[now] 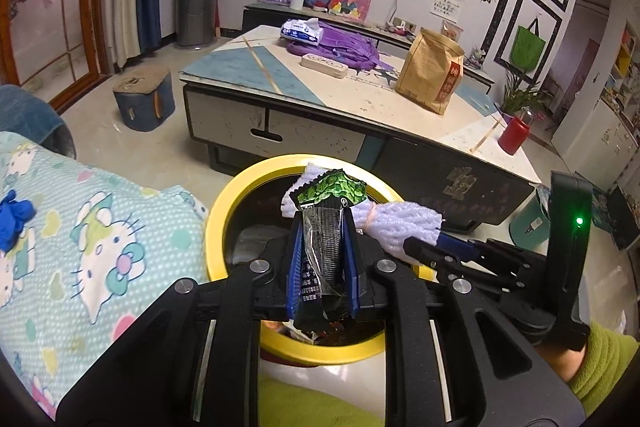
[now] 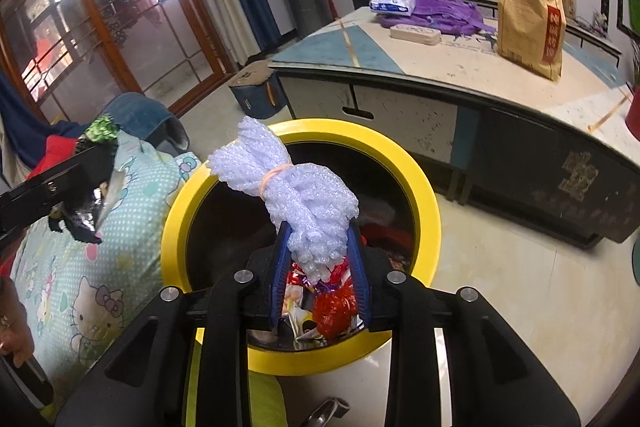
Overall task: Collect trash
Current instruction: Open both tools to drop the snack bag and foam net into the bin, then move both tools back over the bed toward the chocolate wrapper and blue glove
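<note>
In the left wrist view, the left gripper (image 1: pixel 322 223) at lower centre grasps a crinkled black foil wrapper (image 1: pixel 326 227) with a green leafy top between its blue ribbed pads, above the round yellow-rimmed bin (image 1: pixel 224 203); the right gripper (image 1: pixel 430 247) enters from the right with a white foam net (image 1: pixel 396 223) just behind the wrapper. In the right wrist view, the right gripper (image 2: pixel 318 231) at centre clasps the bumpy foam net (image 2: pixel 304 195), tied by a rubber band, over the bin (image 2: pixel 428 203), whose dark inside holds shiny red and foil scraps, while the left gripper (image 2: pixel 86 163) sits at left with the wrapper (image 2: pixel 100 131).

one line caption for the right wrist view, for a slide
Right tool holds a white foam net bundle over the yellow-rimmed trash bin.
</note>
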